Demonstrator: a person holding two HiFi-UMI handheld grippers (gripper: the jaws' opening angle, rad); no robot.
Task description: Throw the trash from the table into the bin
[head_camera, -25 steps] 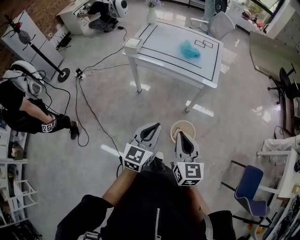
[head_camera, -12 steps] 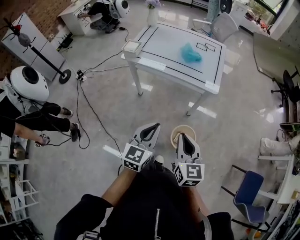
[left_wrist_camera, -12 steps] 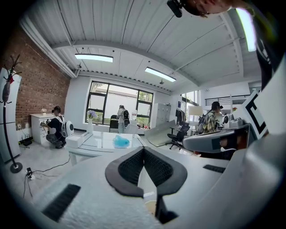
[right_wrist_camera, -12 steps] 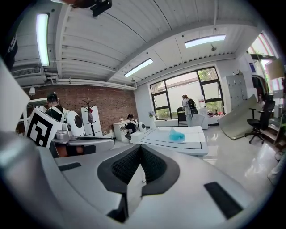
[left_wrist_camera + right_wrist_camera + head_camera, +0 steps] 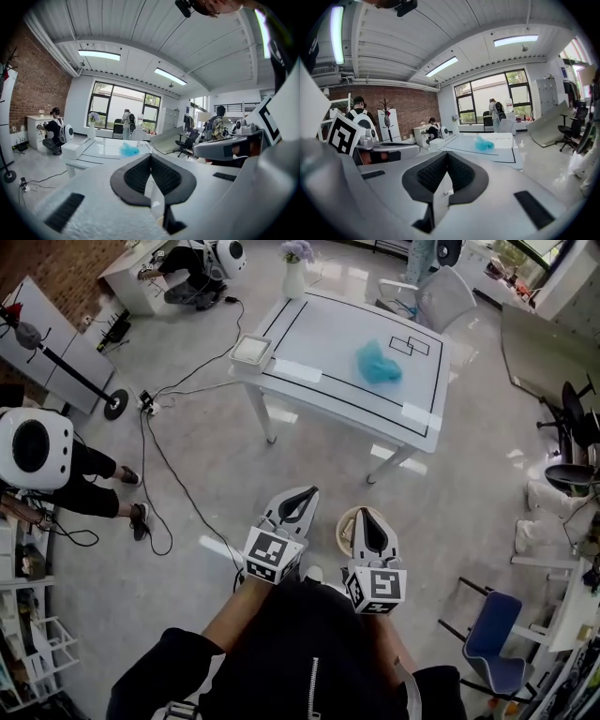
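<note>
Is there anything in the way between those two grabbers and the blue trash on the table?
Nothing visible does. Only bare floor lies between the left gripper, the right gripper and the table. The blue trash lies alone mid-table; the white box sits off at a corner. The bin stands beside the right gripper.

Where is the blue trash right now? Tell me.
In the head view the blue trash lies on the white table, right of its centre, near the small marked rectangles, well beyond the bin on the floor.
</note>
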